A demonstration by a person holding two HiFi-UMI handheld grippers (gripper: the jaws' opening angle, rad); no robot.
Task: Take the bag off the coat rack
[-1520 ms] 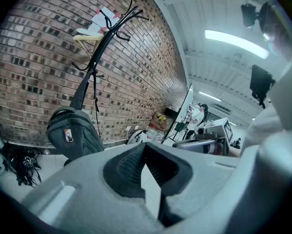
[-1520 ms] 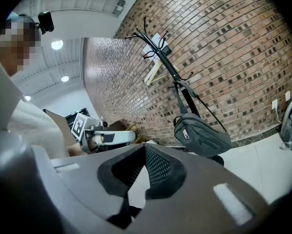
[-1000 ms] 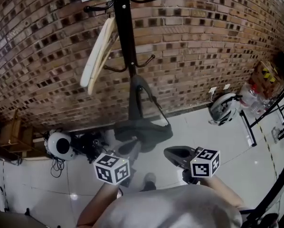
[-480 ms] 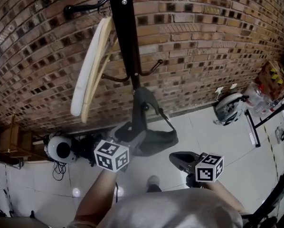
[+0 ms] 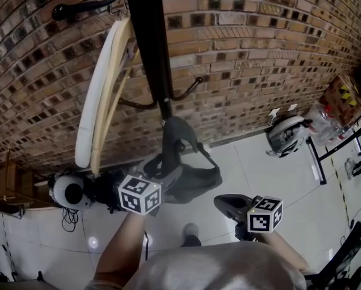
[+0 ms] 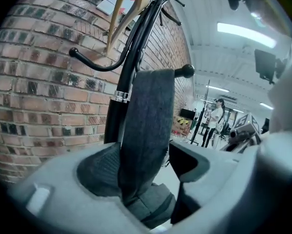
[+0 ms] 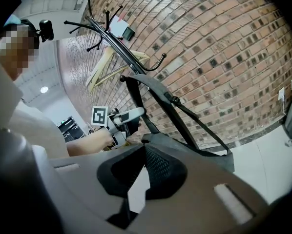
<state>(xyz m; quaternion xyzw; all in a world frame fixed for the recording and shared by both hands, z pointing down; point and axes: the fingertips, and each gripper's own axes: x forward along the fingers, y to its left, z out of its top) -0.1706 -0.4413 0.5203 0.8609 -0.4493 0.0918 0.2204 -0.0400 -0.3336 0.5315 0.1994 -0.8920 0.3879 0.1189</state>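
A dark grey bag [image 5: 195, 177] hangs by its wide strap [image 5: 171, 135] from a low hook on the black coat rack [image 5: 151, 41]. My left gripper [image 5: 162, 169] is at the strap just above the bag. In the left gripper view its jaws are opening around the strap [image 6: 148, 121], which hangs over the ball-tipped hook [image 6: 186, 70]; the right pad stands apart from it. My right gripper [image 5: 224, 202] hovers to the right of the bag, shut and holding nothing. The right gripper view shows the bag [image 7: 209, 152] and the left gripper [image 7: 124, 118] beyond it.
A pale wooden hanger [image 5: 99, 95] hangs from an upper hook, close to the brick wall [image 5: 259, 59]. White helmets lie on the floor at the left [image 5: 69, 191] and right [image 5: 284, 135]. A black metal frame [image 5: 343, 144] and a cardboard box [image 5: 340, 95] stand far right.
My left gripper has moved forward and up to the bag's strap, and its jaws have spread from shut to wide around it. The right gripper has barely shifted.
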